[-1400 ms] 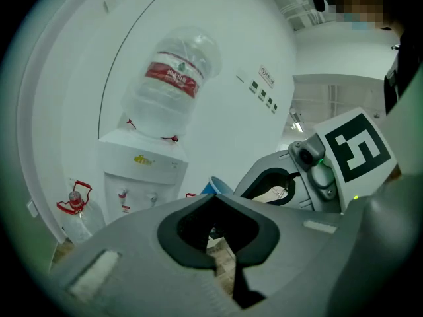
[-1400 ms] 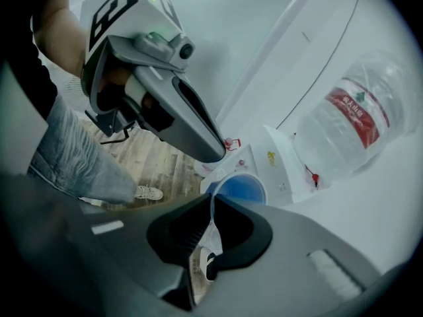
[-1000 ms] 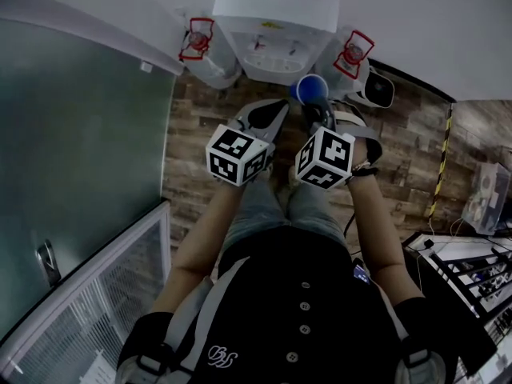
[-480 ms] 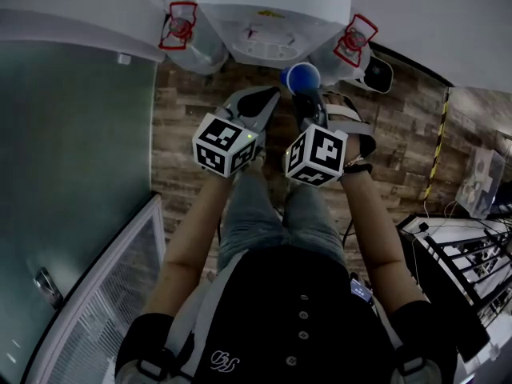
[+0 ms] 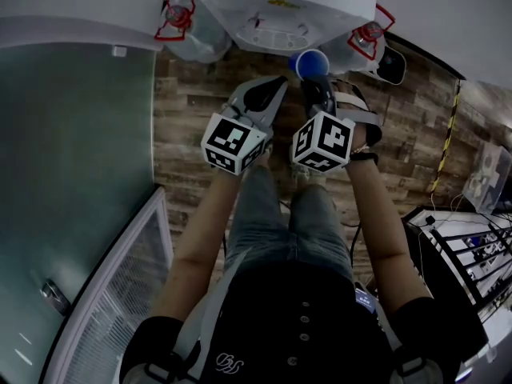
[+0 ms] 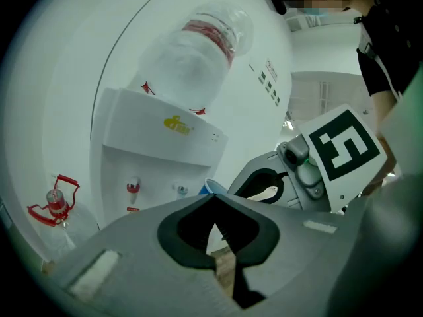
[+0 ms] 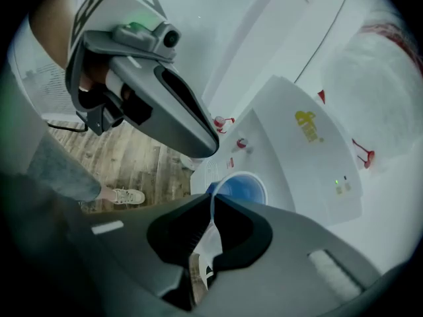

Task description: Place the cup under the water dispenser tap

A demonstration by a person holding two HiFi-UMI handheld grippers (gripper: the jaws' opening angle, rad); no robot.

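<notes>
A blue cup hangs just in front of the white water dispenser, to the right of its drip tray. My right gripper is shut on the cup's rim. In the right gripper view the thin rim runs between the pads and the cup's blue inside shows beyond the right gripper. The dispenser's red tap lies above it. My left gripper stays alongside, shut and holding nothing; its tips meet. The red tap and blue tap face it.
Spare water bottles with red handles stand on the floor left and right of the dispenser. A large bottle sits on top of it. A glass partition lines the left, a wire rack the right.
Both grippers have sunk and moved closer to the dispenser front. The cup, still gripped, now sits nearer the drip tray.
</notes>
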